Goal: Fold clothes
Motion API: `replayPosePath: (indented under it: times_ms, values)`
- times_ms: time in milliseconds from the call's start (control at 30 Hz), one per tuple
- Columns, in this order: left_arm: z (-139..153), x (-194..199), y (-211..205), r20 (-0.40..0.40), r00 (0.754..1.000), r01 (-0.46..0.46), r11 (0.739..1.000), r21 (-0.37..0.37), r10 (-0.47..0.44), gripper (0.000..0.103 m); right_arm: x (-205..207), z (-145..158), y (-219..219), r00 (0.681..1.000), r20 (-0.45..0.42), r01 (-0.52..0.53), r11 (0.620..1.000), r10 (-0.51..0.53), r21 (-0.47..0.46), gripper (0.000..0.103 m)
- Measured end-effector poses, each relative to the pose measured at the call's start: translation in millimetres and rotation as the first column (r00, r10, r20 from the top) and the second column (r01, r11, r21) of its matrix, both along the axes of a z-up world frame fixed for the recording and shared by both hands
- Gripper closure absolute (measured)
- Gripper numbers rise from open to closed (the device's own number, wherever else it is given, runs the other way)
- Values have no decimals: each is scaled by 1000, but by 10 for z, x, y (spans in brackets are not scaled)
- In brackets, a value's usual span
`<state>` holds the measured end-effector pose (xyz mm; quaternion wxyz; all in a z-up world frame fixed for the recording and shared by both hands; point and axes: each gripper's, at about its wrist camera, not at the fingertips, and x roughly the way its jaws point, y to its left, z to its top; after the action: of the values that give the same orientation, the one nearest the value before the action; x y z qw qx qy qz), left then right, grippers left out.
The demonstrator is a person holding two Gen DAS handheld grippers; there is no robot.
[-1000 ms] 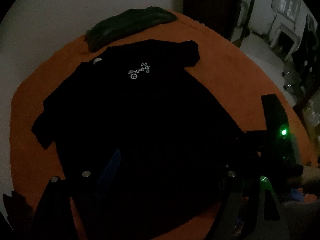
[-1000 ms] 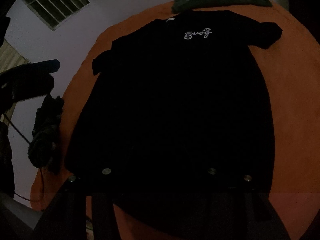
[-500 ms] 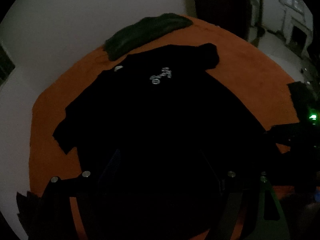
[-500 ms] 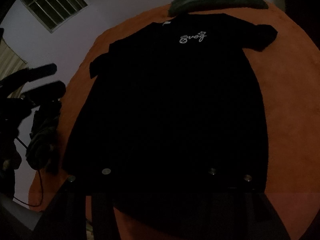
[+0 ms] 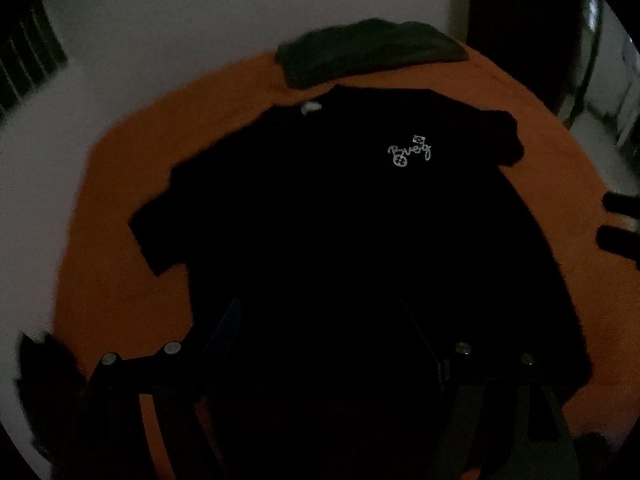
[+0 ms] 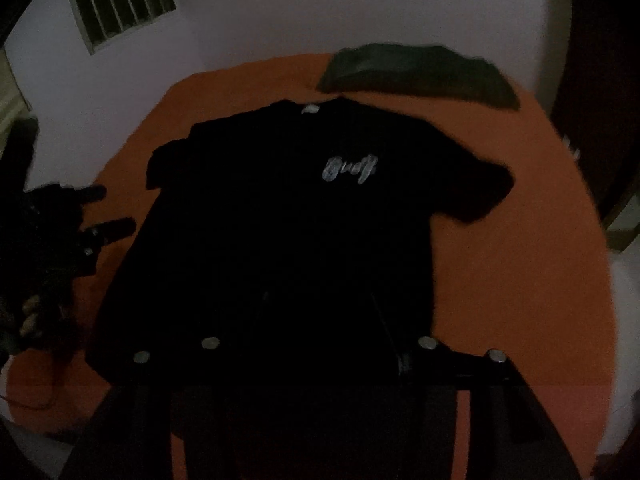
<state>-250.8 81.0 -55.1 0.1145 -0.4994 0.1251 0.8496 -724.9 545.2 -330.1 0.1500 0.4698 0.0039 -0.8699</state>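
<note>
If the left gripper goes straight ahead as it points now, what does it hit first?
Most likely the black T-shirt: it lies spread on the orange surface directly ahead of the left gripper. The folded green garment lies beyond it. Depth is hard to judge in this dim light.

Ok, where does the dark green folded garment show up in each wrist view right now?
Left wrist view: the dark green folded garment lies top centre, on the far edge of the orange surface, just beyond the collar of the black T-shirt.
Right wrist view: the same garment lies upper right, again past the collar.
Shared landmark: the white chest logo, sharp in the left view, blurred in the right.
</note>
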Motion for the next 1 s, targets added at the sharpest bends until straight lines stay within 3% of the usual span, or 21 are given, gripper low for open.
replayPosePath:
  times_ms: [33,100,167,233,300,400,467,500,633,700,833,933,1000]
  values:
    - [33,-69,-130,12,1000,-17,997,70,16,23,-57,90,31,1000,3,4,1000,-4,-2,31]
    - [98,-206,-390,40,998,-53,977,208,46,23,-178,244,119,999,8,31,999,-31,-10,27]
    - [146,-356,-639,7,993,-114,958,263,116,23,-338,258,282,995,20,98,994,-97,-41,24]
    - [145,-551,-870,-37,978,-190,953,234,204,23,-499,166,473,986,17,164,983,-163,-78,24]
    - [97,-822,-1110,-62,961,-257,953,158,269,23,-666,25,698,974,4,226,967,-227,-118,24]
    - [-23,-1216,-1510,-33,935,-347,928,135,354,23,-877,-202,1070,957,-41,277,946,-288,-170,24]
    - [-148,-1457,-1812,30,902,-429,889,157,430,23,-996,-409,1330,937,-14,339,918,-349,-206,24]
    - [-227,-1539,-1955,57,875,-484,862,151,481,23,-1055,-513,1460,925,1,370,902,-380,-223,24]
    - [-526,-1648,-2584,80,730,-668,683,296,679,23,-1268,-927,1934,872,68,481,823,-484,-304,26]
    - [-663,-1651,-2795,65,678,-701,618,355,732,23,-1340,-1115,2066,851,107,516,782,-514,-350,28]
    - [-959,-1878,-2978,75,673,-710,615,344,736,23,-1492,-1325,2111,839,125,537,770,-529,-344,28]
    - [-1104,-2019,-2994,68,719,-679,679,280,691,23,-1581,-1395,2089,840,132,537,772,-526,-339,28]
    - [-1188,-2061,-3053,125,736,-666,676,316,666,23,-1603,-1381,2068,845,125,529,781,-520,-332,28]
